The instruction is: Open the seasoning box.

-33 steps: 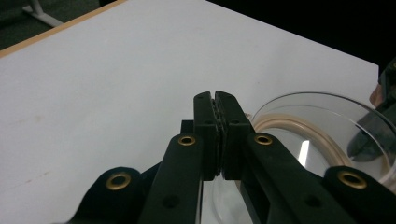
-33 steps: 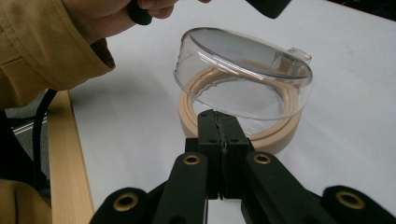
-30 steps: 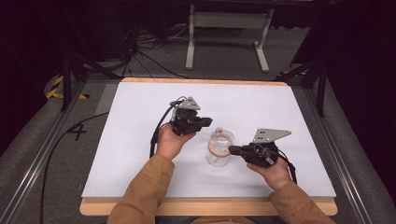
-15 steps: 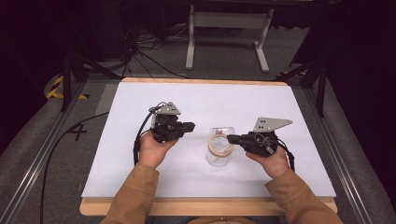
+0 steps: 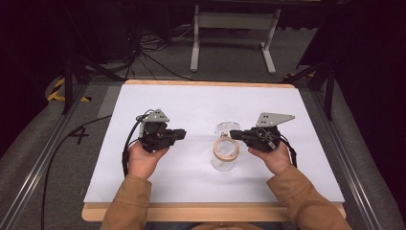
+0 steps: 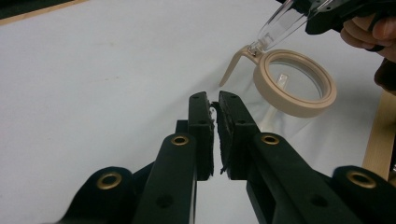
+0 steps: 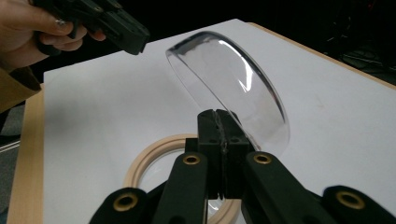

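A person in tan sleeves sits at a wooden desk [image 5: 215,211] covered by a white sheet, a black hand-held gripper in each hand. Near the middle of the sheet stands a clear glass jar with a beige rubber-ringed mouth [image 5: 226,152]. Its clear domed lid [image 5: 224,127] is swung up and back on its hinge, tilted behind the mouth.

The right gripper [image 5: 234,135] points toward the jar from the person's right, and its fingers [image 7: 219,121] are pressed together on the rim of that clear lid; in the right gripper view the dome rises just beyond the fingertips, with the beige ring below them. The left gripper view shows the same hold from the other side, the lid's edge caught in black fingers at the top right, with a beige tab hanging from the ring beside the hinge.

The left gripper [image 5: 181,134] is held over bare sheet, apart from the jar and aimed roughly toward it. Its fingers [image 6: 201,121] stand almost closed, with only a thin slit between the pads and nothing between them.

The only writing I can make out is a dark "4" [image 5: 79,136] marked on the grey floor to the left of the desk. I see no label on the jar or the grippers. Black cables [image 5: 153,60] lie on the floor beyond the desk, near a grey metal stand [image 5: 232,21].
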### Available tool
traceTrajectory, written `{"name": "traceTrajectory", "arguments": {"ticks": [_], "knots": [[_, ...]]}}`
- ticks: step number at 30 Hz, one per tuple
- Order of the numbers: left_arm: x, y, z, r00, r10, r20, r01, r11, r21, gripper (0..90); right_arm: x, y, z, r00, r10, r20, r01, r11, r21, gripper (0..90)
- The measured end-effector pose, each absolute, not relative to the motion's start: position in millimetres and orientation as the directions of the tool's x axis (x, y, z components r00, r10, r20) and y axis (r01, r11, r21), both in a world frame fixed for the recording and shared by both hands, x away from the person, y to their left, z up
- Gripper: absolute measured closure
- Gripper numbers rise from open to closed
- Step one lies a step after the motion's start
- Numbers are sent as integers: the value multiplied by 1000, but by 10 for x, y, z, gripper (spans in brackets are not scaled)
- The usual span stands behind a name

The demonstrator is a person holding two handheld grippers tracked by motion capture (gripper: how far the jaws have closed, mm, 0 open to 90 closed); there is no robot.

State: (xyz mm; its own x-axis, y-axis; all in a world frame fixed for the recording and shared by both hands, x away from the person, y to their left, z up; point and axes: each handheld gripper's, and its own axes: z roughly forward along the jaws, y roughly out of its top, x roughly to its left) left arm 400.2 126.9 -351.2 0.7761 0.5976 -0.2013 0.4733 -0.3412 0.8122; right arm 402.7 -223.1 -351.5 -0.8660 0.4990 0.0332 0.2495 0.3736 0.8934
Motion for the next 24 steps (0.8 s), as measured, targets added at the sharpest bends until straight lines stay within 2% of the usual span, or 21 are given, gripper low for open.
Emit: {"name": "traceTrajectory", "arguments": {"ticks": [16, 19, 24], "knots": [[4068, 1208, -3484, 798, 567, -206, 456, -344, 821, 832, 4000, -2388, -3492, -845, 534, 34, 258, 350, 900, 870], [4072, 1181, -3480, 809, 548, -211, 452, -352, 820, 789, 3960, -2466, -3429, -850, 527, 25, 244, 351, 904, 861], [4077, 1169, -3441, 826, 525, -207, 437, -363, 823, 768, 3920, -2614, -3336, -845, 534, 21, 234, 335, 912, 846]]}}
